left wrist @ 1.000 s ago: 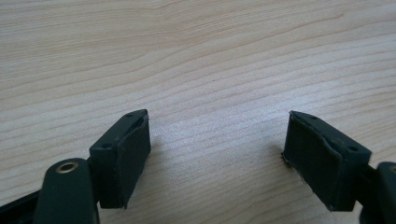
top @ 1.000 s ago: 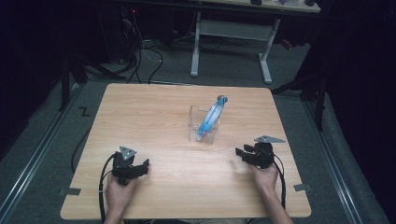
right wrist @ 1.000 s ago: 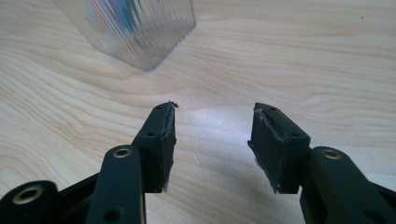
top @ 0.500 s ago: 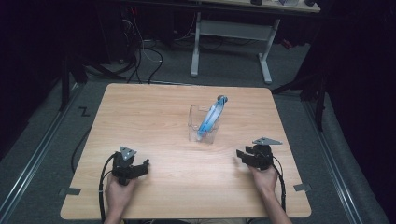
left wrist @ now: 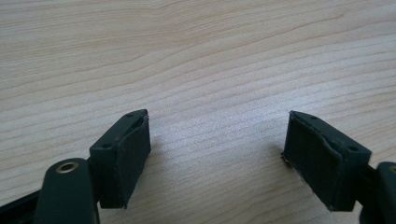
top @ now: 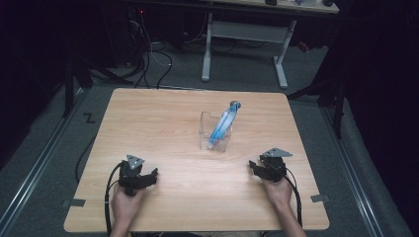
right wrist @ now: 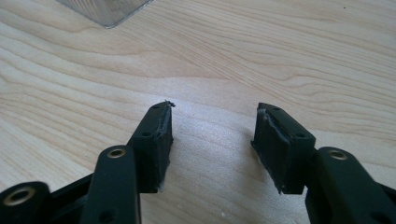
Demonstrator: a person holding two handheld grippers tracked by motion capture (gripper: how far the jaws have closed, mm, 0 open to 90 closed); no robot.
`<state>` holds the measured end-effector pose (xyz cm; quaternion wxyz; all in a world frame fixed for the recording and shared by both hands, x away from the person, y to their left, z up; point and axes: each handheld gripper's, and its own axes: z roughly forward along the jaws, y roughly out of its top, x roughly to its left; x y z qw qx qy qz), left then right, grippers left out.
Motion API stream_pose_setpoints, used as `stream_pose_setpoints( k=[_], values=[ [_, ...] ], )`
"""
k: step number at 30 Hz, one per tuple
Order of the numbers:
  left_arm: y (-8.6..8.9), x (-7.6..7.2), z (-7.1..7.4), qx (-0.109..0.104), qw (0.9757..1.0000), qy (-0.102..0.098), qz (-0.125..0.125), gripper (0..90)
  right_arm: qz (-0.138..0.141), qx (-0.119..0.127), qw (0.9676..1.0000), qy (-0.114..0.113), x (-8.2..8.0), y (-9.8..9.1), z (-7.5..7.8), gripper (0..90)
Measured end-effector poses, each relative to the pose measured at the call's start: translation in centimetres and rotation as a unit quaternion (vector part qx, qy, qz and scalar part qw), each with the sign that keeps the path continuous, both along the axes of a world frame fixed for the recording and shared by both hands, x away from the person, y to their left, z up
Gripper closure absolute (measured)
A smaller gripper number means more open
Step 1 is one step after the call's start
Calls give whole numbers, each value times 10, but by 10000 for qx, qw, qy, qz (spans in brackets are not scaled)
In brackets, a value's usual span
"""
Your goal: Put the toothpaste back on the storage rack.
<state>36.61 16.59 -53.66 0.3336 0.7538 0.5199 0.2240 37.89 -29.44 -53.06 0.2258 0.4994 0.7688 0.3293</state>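
A clear plastic box stands near the middle of the wooden table, with a blue pen-like stick leaning in it. My left gripper rests low at the front left, jaws wide open over bare wood. At the front right, my right gripper is open with nothing between its pads; its jaws have just been opening. A corner of the clear box shows at the top left of the right gripper view.
Cables trail from each gripper off the table's front edge. Beyond the table stand a white desk frame and cables on a dark floor. Metal rails run along both sides.
The right gripper's jaws stand slightly wider than before. Both hands stay where they were.
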Motion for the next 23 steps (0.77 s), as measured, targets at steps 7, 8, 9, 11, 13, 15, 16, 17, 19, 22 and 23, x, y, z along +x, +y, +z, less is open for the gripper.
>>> stream_pose_setpoints(
  k=[7, 8, 9, 11, 13, 15, 16, 17, 19, 22, 23],
  values=[
    [0, 0, 0, 0, 10000, 0, 0, 231, 3, 1, 10000, 12, 0, 0, 0, 444],
    [0, 0, 0, 0, 10000, -1, 0, 231, 8, 2, 10000, 12, 0, 0, 0, 443],
    [0, 0, 0, 0, 10000, -1, 0, 231, 8, 2, 10000, 12, 0, 0, 0, 443],
    [0, 0, 0, -1, 10000, -2, -3, 230, 7, 0, 10000, 14, 0, 0, 0, 435],
    [0, 0, 0, -1, 10000, -2, -2, 231, 10, -4, 10000, 16, 0, 0, 0, 429],
    [0, 0, 0, -1, 10000, -2, -2, 230, 11, -5, 10000, 16, 0, 0, 0, 427],
    [0, 0, 0, 0, 10000, -2, -3, 230, 8, -5, 10000, 17, 0, 0, 0, 422],
    [0, 0, 0, -2, 10000, -4, -2, 230, 10, -4, 10000, 20, 0, 0, 0, 421],
    [0, 0, 0, 0, 10000, -3, -2, 231, 11, -9, 10000, 16, 1, 0, 0, 418],
    [0, 0, 0, -1, 10000, -2, -2, 230, 11, -10, 10000, 19, 1, 0, 0, 413],
    [0, 0, 0, -1, 10000, -4, -1, 231, 12, -10, 10000, 20, 1, 0, 0, 412]
  ],
)
